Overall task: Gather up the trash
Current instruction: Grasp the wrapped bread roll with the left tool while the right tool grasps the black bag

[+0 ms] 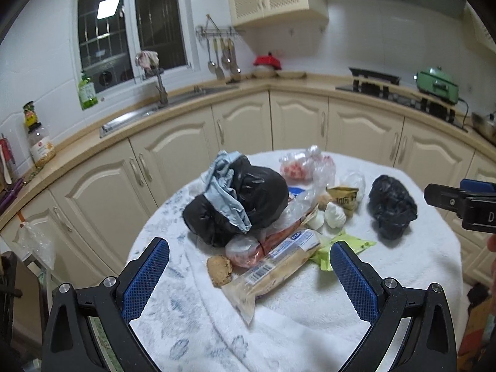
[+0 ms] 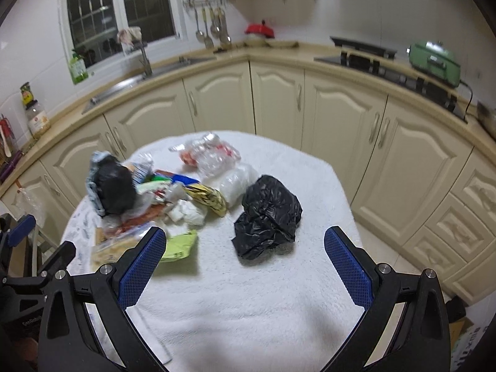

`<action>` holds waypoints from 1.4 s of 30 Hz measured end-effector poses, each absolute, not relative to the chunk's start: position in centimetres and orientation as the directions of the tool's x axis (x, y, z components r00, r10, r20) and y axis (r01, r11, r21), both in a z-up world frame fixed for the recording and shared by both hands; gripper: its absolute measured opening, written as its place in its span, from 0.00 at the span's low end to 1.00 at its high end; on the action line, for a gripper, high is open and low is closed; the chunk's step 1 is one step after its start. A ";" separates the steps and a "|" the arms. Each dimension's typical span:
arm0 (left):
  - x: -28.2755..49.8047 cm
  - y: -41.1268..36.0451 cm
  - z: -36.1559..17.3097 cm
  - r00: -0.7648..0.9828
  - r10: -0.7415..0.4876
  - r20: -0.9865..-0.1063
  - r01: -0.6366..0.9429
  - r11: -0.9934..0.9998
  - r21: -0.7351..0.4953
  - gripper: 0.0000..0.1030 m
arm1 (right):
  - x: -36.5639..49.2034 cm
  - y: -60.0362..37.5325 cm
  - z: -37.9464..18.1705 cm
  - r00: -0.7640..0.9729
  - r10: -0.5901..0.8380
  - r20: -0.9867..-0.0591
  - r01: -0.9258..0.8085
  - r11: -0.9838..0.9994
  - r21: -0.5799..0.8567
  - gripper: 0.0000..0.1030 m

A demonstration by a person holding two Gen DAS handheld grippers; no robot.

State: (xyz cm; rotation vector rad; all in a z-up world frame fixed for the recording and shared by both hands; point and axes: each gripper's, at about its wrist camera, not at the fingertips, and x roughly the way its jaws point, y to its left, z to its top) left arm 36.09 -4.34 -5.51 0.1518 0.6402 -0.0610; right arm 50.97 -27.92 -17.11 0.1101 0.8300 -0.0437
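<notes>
Little of the task looks done; the trash lies loose on the table (image 2: 248,294), a round top under a white fleecy cloth, and nothing is held by either tool; the left gripper (image 1: 249,266) hangs over the near edge with its jaws spread wide and empty, the pile just ahead of them; the right gripper (image 2: 245,257) is likewise spread wide, holding nothing, aimed at the small bag (image 2: 268,217), a crumpled black plastic one lying alone on the cloth, apart from the pile and right of it

The pile sits left of centre; its biggest piece is the big bag (image 1: 238,204), black, bulging, with a pale blue bag (image 1: 228,192) draped over its top; it seems stuffed with something, though what is inside cannot be seen; against its near side lie a long clear wrapper (image 1: 272,266) with a barcode, a brown lump (image 1: 219,269), perhaps a biscuit, and a green packet (image 1: 344,249); behind those are white tissue wads (image 1: 333,215), a yellow packet (image 1: 342,198) and, at the far side, a clear bag (image 1: 297,166) with red and white bits in it

No bin shows in either view, so the small bag may be meant as the sack for the rest; if so, it has yet to be opened, and every loose piece is left to gather
</notes>
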 end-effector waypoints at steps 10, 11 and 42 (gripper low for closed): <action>47.4 -4.8 -8.8 0.683 -0.044 -0.729 0.199 0.971 0.129 0.99 | 56.0 -29.9 -21.5 0.572 -0.012 -0.820 0.117 0.991 0.067 1.00; 48.2 -4.9 -9.0 0.673 -0.052 -0.738 0.211 0.970 0.124 0.99 | 56.4 -30.1 -21.8 0.564 -0.013 -0.825 0.119 0.991 0.066 1.00; 61.9 -5.5 -15.4 0.485 -0.261 -0.835 0.334 0.937 -0.099 0.25 | 58.7 -32.1 -25.0 0.538 0.109 -0.836 0.081 0.980 0.180 0.64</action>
